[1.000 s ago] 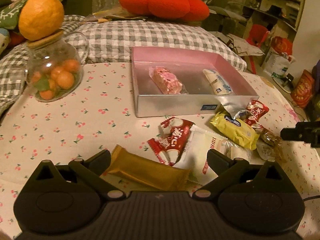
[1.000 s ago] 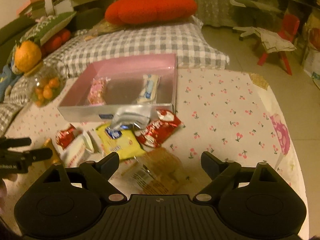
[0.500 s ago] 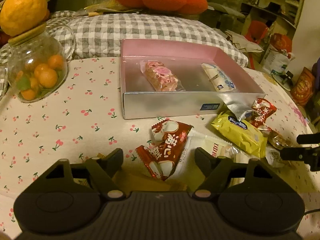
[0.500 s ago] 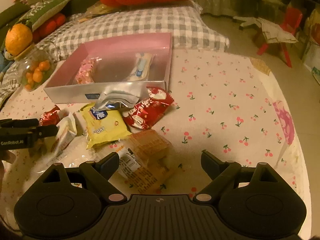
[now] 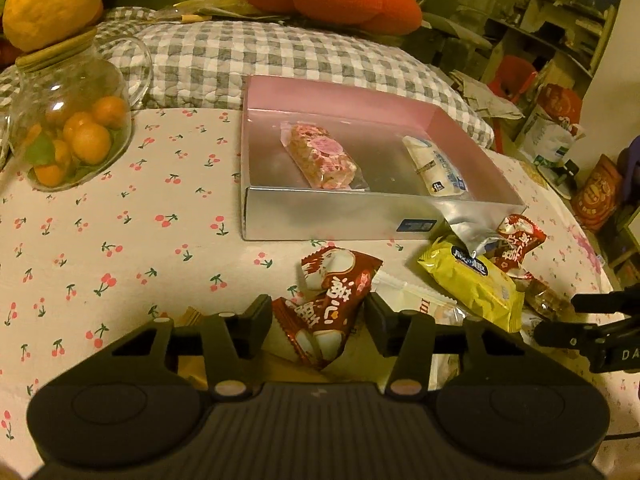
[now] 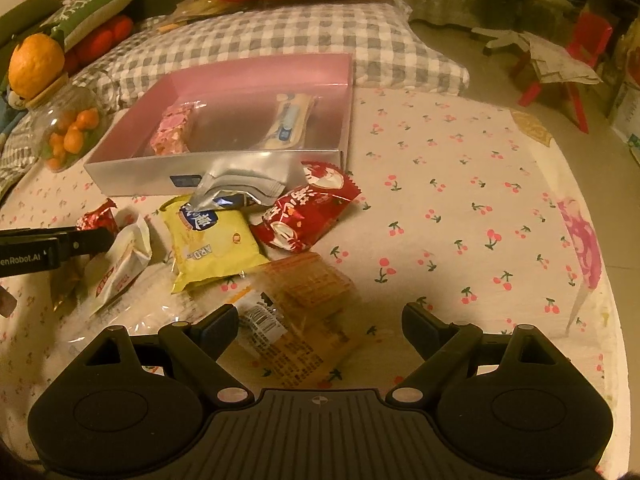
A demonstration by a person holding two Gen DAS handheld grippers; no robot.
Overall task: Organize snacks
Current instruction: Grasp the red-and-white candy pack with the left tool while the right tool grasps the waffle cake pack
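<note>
A silver box [image 5: 340,220] with a pink lining holds a pink nougat packet [image 5: 320,156] and a white bar [image 5: 436,168]. In front of it lie loose snacks. My left gripper [image 5: 318,314] is closing its jaws around a red-and-white packet [image 5: 336,300]; a small gap still shows at the right pad. A gold bar [image 5: 190,316] lies under that gripper. My right gripper [image 6: 320,316] stands open over a clear-wrapped brown cracker packet [image 6: 308,304]. A yellow packet [image 6: 212,240], a second red packet [image 6: 308,212], a silver pouch [image 6: 240,180] and a white packet [image 6: 124,256] lie between the two grippers.
A glass jar [image 5: 68,132] of small oranges with a big citrus [image 5: 52,0] on its lid stands at the far left. A checked cushion [image 5: 280,56] lies behind the box. The cherry-print cloth [image 6: 460,200] stretches right to the table's edge [image 6: 596,280].
The left gripper's jaws have narrowed and it has slid forward over the gold bar, so the red-and-white packet now sits between them. The right gripper sank closer to the cracker packet, still wide.
</note>
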